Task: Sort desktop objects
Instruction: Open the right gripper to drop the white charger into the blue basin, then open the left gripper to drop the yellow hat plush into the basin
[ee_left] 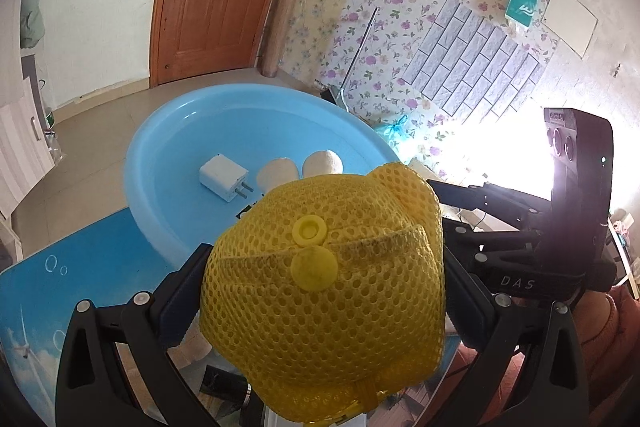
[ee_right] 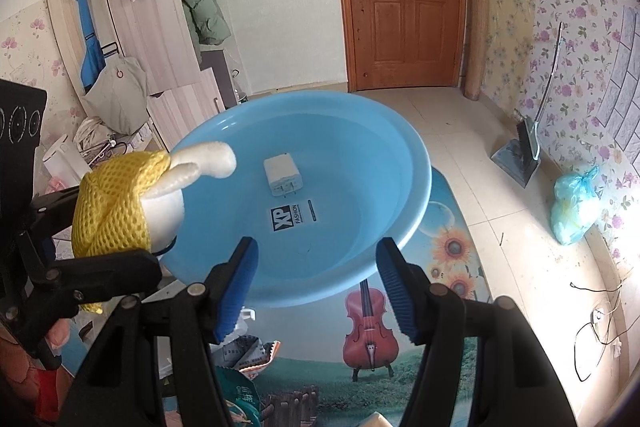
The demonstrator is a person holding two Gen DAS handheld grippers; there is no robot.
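Note:
A white plush rabbit in a yellow mesh jacket (ee_left: 324, 291) fills the left wrist view. My left gripper (ee_left: 324, 267) is shut on it and holds it over the near left rim of a light blue basin (ee_left: 168, 147). In the right wrist view the rabbit (ee_right: 120, 203) shows at the left, ears towards the basin (ee_right: 416, 163). A white plug charger (ee_right: 282, 175) lies on the basin floor and also shows as the charger (ee_left: 224, 181) beyond the toy. My right gripper (ee_right: 316, 247) is open over the basin's near rim, nothing between its blue pads (ee_right: 236, 287).
The basin stands on a table mat (ee_right: 372, 327) printed with a violin and sunflowers. Crumpled packets (ee_right: 248, 351) lie at the table's near edge. On the floor to the right are a dustpan (ee_right: 520, 155) and a blue plastic bag (ee_right: 576, 203).

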